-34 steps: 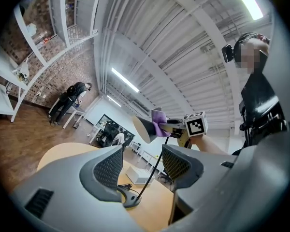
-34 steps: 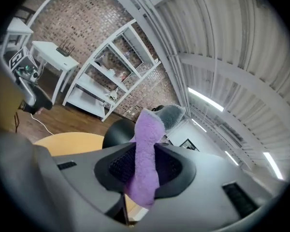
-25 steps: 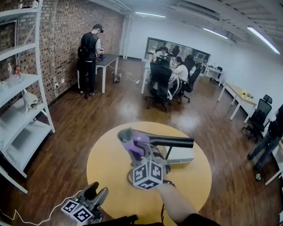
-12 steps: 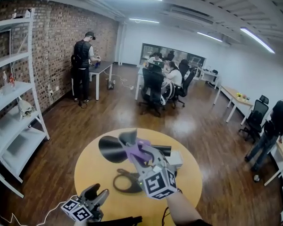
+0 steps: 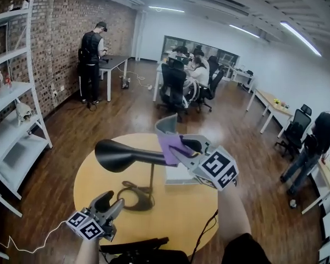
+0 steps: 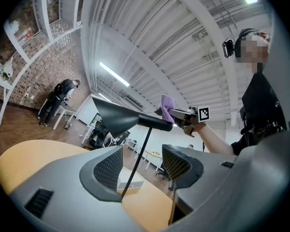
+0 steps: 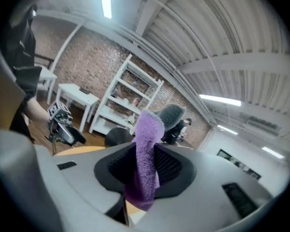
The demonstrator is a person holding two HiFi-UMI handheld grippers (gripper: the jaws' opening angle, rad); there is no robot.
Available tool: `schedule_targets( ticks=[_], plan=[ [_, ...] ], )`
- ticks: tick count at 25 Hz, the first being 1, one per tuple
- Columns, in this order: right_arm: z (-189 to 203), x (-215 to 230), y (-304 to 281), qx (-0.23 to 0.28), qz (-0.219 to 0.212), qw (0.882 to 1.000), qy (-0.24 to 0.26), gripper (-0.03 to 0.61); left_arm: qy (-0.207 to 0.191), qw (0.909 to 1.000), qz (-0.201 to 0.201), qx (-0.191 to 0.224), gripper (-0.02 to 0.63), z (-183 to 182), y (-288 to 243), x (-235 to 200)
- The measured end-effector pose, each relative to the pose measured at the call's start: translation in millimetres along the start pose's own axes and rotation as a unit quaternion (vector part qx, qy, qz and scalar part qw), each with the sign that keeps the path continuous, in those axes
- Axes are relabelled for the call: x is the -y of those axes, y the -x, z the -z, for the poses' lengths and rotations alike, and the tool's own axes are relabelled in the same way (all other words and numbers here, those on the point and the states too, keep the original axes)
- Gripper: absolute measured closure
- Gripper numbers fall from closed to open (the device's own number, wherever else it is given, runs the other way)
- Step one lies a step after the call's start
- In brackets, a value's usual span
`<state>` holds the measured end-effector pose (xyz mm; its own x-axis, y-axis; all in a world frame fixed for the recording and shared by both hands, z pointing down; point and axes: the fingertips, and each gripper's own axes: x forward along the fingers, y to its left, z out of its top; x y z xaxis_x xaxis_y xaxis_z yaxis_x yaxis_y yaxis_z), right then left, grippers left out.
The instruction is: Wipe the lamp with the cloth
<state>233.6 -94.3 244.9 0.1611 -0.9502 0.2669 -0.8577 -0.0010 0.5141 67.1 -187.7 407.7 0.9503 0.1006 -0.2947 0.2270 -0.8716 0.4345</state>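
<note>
A black lamp stands on the round yellow table (image 5: 93, 175), with its cone shade (image 5: 113, 154) at the left, a thin stem (image 5: 152, 177) and a ring base (image 5: 133, 198). My right gripper (image 5: 179, 147) is shut on a purple cloth (image 5: 170, 149), which rests on the rear end of the lamp's arm. In the right gripper view the cloth (image 7: 146, 153) hangs between the jaws. My left gripper (image 5: 107, 203) is low at the table's near left edge, open and empty. In the left gripper view, the left gripper (image 6: 144, 163) frames the stem (image 6: 137, 156) farther off, under the shade (image 6: 117, 120) and cloth (image 6: 167, 105).
A white box (image 5: 179, 175) lies on the table behind the lamp's stem. A cable (image 5: 206, 227) runs off the near edge. White shelving (image 5: 14, 120) stands at the left wall. People work at desks (image 5: 179, 78) far behind, and one person stands at the right (image 5: 313, 142).
The right gripper with the cloth has risen and moved right along the lamp's arm. The shade now shows at the left. The left gripper has shifted slightly toward the lamp's base.
</note>
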Motion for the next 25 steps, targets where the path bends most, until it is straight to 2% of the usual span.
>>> schedule_targets(
  ticks=[2,4,6,7,9,11,16,17,18,19,20,23,24,25],
  plan=[
    [4.1,-0.5,-2.4,0.037,-0.06,0.996,-0.047,0.479,-0.006,0.9999,-0.01,0.002,0.373,-3.2,1.6,2.8],
    [10.9,0.9,-7.1,0.076,-0.113,0.986,-0.099,0.479,-0.011,0.9996,-0.026,0.003,0.373,-4.5,9.0,5.6],
    [18.3,4.0,-10.3,0.125,-0.163,0.965,-0.164,0.479,-0.018,0.9988,-0.045,0.003,0.373,-3.3,19.0,8.2],
    [20.7,6.0,-10.1,0.154,-0.188,0.949,-0.2,0.479,-0.021,0.9982,-0.055,0.003,0.373,-2.1,23.9,9.1],
    [24.2,9.8,-8.1,0.21,-0.235,0.91,-0.269,0.479,-0.026,0.9968,-0.075,0.004,0.373,0.2,32.4,10.3],
    [26.4,14.6,-9.5,0.255,-0.278,0.865,-0.331,0.479,-0.029,0.9954,-0.091,0.005,0.373,0.7,39.0,11.6],
    [29.0,19.7,-24.2,0.327,-0.389,0.732,-0.452,0.479,-0.03,0.9928,-0.115,0.011,0.373,0.7,52.1,15.1],
    [30.5,20.4,-26.8,0.336,-0.403,0.712,-0.466,0.479,-0.03,0.9923,-0.119,0.011,0.373,1.4,53.9,15.5],
    [32.9,21.5,-30.1,0.343,-0.412,0.697,-0.476,0.479,-0.031,0.9919,-0.123,0.01,0.373,2.4,55.2,15.9],
    [36.5,22.5,-34.9,0.345,-0.415,0.689,-0.483,0.479,-0.031,0.9913,-0.127,0.01,0.373,3.6,56.2,16.2],
    [41.7,22.6,-41.3,0.343,-0.413,0.689,-0.487,0.479,-0.032,0.9907,-0.132,0.009,0.373,4.9,57.2,16.6],
    [60.6,10.6,-61.4,0.317,-0.412,0.706,-0.481,0.479,-0.036,0.9886,-0.146,0.008,0.373,9.7,60.3,18.8],
    [64.5,5.6,-63.9,0.315,-0.422,0.702,-0.48,0.479,-0.037,0.9881,-0.149,0.007,0.373,11.7,60.3,19.8],
    [66.0,2.6,-64.5,0.32,-0.434,0.691,-0.481,0.48,-0.038,0.9878,-0.151,0.004,0.373,13.6,59.5,20.5]
  ],
)
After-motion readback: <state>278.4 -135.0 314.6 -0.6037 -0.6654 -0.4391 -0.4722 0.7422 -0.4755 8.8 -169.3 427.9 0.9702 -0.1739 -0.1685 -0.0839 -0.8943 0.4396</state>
